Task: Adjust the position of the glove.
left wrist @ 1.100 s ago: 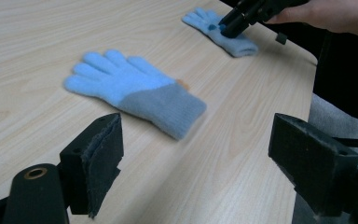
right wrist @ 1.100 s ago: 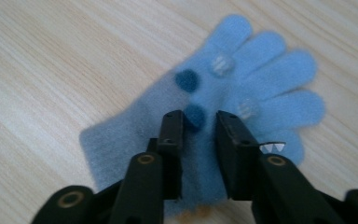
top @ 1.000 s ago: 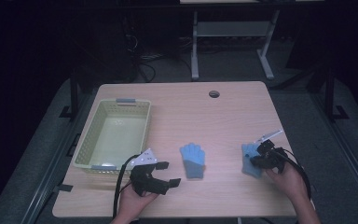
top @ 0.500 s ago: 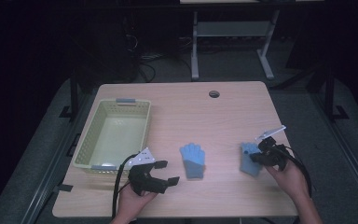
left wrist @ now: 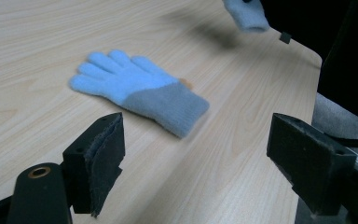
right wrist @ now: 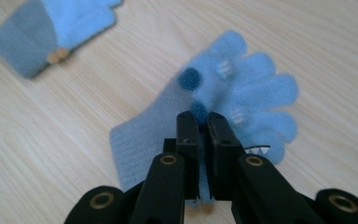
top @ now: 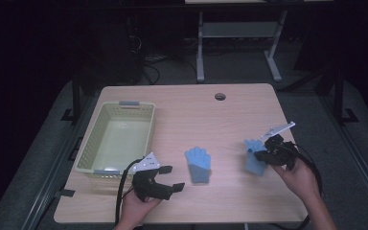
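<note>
Your right gripper (right wrist: 203, 122) has its jaws pinched tight on a light blue knitted glove with a grey ribbed cuff (right wrist: 205, 105), gripping it near the palm. In the right gripper view the glove hangs just above the pale wood-grain table (top: 230, 115); its fingers fan toward 2 o'clock and its cuff trails toward 8 o'clock. You can see two dark blue round patches and two small pale striped patches on its face, with a dark zigzag mark near the lower fingers. In the high view this glove (top: 254, 155) sits at about 4 o'clock on the table, right beside your right gripper (top: 267, 152).

The matching second light blue glove with a grey cuff (top: 199, 164) lies flat at about 6 o'clock on the table, fingers toward 12 o'clock, apart from both grippers. In the left gripper view it (left wrist: 137, 91) shows a small orange tag at the cuff edge.

Your left gripper (top: 165, 179) rests near the table's front edge at about 7 o'clock, jaws spread wide with nothing between them. A pale yellow-green plastic lattice basket (top: 98, 139) stands at 9 o'clock.
</note>
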